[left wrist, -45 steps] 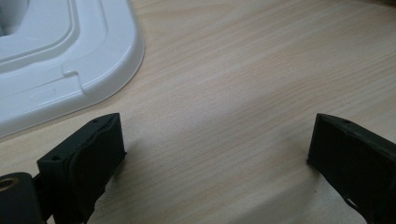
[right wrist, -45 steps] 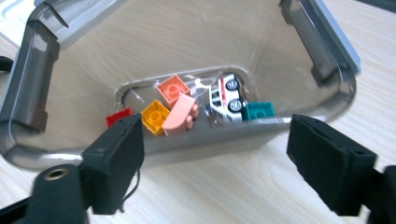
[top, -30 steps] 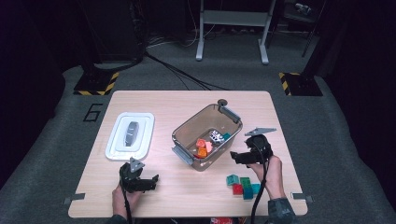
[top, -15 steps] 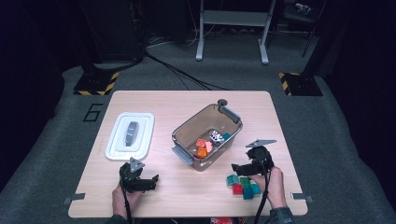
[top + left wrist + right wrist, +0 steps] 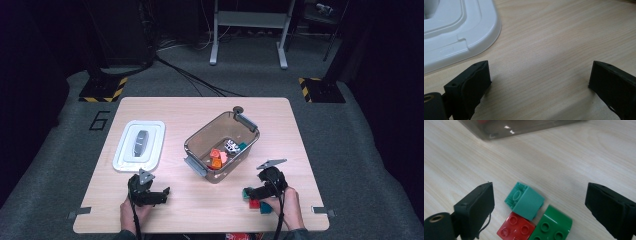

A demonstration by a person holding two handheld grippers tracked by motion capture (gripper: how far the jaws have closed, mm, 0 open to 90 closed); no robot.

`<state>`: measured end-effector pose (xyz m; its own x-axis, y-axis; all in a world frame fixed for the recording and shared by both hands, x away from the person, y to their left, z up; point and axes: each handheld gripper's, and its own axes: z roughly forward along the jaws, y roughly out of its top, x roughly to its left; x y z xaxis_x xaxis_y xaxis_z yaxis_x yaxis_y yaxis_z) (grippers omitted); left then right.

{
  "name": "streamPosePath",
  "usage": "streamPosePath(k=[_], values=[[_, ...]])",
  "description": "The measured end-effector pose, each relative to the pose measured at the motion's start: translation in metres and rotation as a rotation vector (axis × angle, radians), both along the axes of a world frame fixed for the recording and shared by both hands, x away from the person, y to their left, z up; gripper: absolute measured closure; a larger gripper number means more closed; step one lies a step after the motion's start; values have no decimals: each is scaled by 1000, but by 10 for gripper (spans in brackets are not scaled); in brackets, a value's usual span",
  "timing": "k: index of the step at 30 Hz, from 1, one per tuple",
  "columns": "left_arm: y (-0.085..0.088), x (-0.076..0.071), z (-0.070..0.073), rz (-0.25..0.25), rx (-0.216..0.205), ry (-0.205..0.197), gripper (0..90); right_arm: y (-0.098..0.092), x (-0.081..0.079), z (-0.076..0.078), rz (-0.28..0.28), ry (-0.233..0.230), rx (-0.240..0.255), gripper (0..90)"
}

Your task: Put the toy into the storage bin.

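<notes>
- A dark figure "6" (image 5: 100, 120) stands on the grey floor mat (image 5: 75, 150), just left of the table.
- Nothing else is readable.

High view overlooks the table (image 5: 200, 107) — gripper views skim it closely.

Black two-jaw tools (image 5: 252, 192), grey triangular plates.

Both forearms come in over the near edge of the table (image 5: 210, 107). The left hand (image 5: 134, 212) holds the left gripper (image 5: 162, 192) low near that edge, tips pointing along the edge toward the other hand, jaws spread wide with nothing between them. The right hand (image 5: 285, 202) holds the right gripper (image 5: 248, 194) near the table's near right corner, tips angled toward the left gripper. Its jaws have just been closing a little and stand wide apart.
</notes>
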<state>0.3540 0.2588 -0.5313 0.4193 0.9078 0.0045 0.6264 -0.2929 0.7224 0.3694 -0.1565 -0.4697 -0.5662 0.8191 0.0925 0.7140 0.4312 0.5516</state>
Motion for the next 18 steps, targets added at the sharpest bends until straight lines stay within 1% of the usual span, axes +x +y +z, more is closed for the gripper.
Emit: streamPosePath(k=[2,4,6,8,9,10,11,13,14,15,16,18], values=[[0,0,0,0,0,0,35,3,-2,-3,5,-3,-13,133],[0,0,0,0,0,0,35,4,-3,-6,28,7,-25,147],[0,0,0,0,0,0,35,6,-4,-9,43,2,-43,207],[0,0,0,0,0,0,35,7,-5,-10,48,1,-45,216],[0,0,0,0,0,0,35,8,-5,-10,49,4,-42,250],[0,0,0,0,0,0,35,9,-6,-11,63,-3,-50,285],[0,0,0,0,0,0,35,9,-6,-11,63,-3,-50,285],[0,0,0,0,0,0,35,11,-6,-12,88,-4,-56,354],[0,0,0,0,0,0,35,12,-6,-12,99,-2,-63,368],[0,0,0,0,0,-1,35,14,-6,-13,99,-8,-77,389],[0,0,0,1,-1,0,35,15,-6,-13,112,-7,-82,412],[0,0,0,0,0,0,35,17,-5,-14,120,-4,-91,446]])
